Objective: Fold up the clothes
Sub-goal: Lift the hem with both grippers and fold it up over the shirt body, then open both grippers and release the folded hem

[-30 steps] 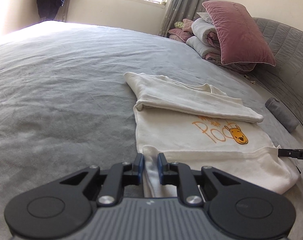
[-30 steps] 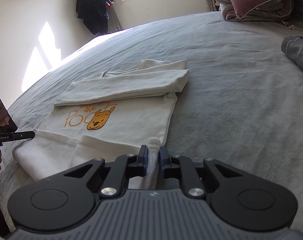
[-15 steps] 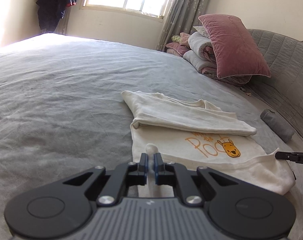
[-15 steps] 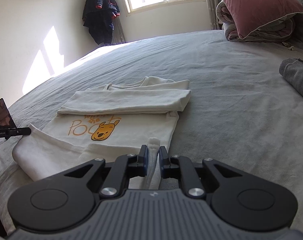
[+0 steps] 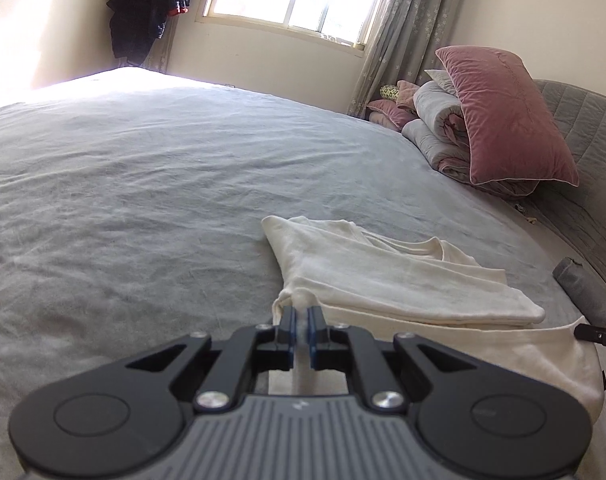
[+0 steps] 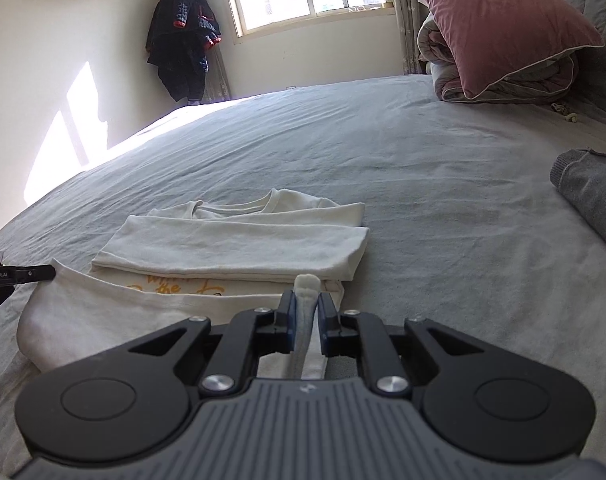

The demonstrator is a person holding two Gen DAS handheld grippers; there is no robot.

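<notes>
- Over the last second both handheld grippers have carried the near edge of the cream cotton T-shirt with the orange bear print [image 6: 231,240] forward over its own body; the print, fully open a second ago, now shows only as a strip of orange lettering under the raised flap.
- That reads as a lengthwise fold in progress, with the lifted hem headed toward the side already folded in at the far end.
- The left gripper [image 5: 300,330] has its jaws pinched onto a bunched corner of the shirt, and the cloth runs back between the fingers toward the camera.
- The right gripper [image 6: 305,314] is clamped the same way on the opposite corner (a knob of fabric pokes out past the fingertips).
- The shirt lies on the grey bedsheet [image 5: 143,184], its far part flat, its near part hanging between the two tools; how high it is lifted I cannot quite tell through the fisheye.
</notes>
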